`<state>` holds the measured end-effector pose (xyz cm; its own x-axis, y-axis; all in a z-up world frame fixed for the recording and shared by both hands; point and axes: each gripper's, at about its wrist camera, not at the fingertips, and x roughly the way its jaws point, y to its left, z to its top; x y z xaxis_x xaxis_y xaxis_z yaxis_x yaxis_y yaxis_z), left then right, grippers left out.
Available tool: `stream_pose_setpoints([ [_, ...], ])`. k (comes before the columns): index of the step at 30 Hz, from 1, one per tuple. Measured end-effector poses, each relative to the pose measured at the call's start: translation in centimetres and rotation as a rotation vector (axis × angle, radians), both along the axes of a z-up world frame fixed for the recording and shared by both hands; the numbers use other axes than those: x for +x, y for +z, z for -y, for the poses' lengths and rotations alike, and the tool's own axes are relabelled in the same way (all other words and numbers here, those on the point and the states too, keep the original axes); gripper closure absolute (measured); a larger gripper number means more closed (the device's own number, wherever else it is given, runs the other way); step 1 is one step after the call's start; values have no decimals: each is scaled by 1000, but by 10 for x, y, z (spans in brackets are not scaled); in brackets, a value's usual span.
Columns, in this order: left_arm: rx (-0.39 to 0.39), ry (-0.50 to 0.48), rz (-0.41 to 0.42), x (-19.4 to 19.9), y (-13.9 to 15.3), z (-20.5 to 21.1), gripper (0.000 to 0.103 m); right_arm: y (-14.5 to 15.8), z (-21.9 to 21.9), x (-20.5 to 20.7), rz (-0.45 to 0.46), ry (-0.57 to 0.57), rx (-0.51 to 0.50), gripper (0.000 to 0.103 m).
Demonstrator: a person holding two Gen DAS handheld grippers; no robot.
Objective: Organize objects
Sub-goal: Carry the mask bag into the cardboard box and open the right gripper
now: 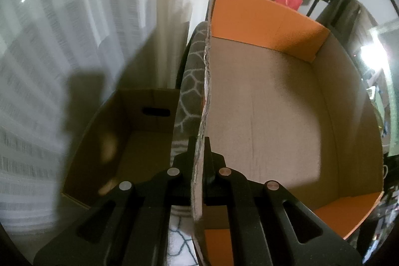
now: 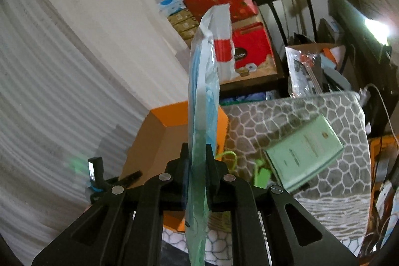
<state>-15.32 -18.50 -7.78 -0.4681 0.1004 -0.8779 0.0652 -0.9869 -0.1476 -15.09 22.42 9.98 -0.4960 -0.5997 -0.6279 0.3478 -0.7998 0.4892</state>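
Left tool (image 1: 199, 141) pinches box wall (image 1: 203, 96); right tool (image 2: 198, 148) grips upright bag (image 2: 203, 91).

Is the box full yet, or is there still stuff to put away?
Not yet. The box looks bare inside, so nothing is packed. The left hand-held gripper pinches the box wall, and the right hand-held gripper holds a plastic packet. A green booklet still lies on the blanket.

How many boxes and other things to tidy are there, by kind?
Cardboard boxes: 2, the orange-flapped box and the plain brown box
Plastic packets: 1, the blue packet
Green booklets: 1, the pale green booklet
Total: 4
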Motion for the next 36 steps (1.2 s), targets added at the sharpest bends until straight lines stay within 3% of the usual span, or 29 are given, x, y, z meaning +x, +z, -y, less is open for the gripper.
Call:
stream_pose_setpoints([
  [6, -6, 3, 0, 0, -1, -2, 100, 5, 45, -12, 27, 61, 8, 94],
  [12, -11, 4, 2, 0, 0, -3, 100, -12, 91, -29, 50, 77, 77, 94],
  [18, -6, 6, 2, 0, -1, -2, 100, -40, 119, -44, 63, 44, 204, 95],
  [22, -6, 6, 2, 0, -1, -1, 100, -58, 139, -42, 18, 16, 348, 97],
  [26, -5, 6, 3, 0, -1, -1, 100, -76, 159, -40, -3, 17, 431, 97],
  [31, -3, 6, 3, -1, -1, -1, 100, -92, 184, -34, 1, 44, 432, 96],
  [36, 0, 7, 2, -1, -1, 0, 100, -103, 204, -32, 59, 75, 352, 84],
])
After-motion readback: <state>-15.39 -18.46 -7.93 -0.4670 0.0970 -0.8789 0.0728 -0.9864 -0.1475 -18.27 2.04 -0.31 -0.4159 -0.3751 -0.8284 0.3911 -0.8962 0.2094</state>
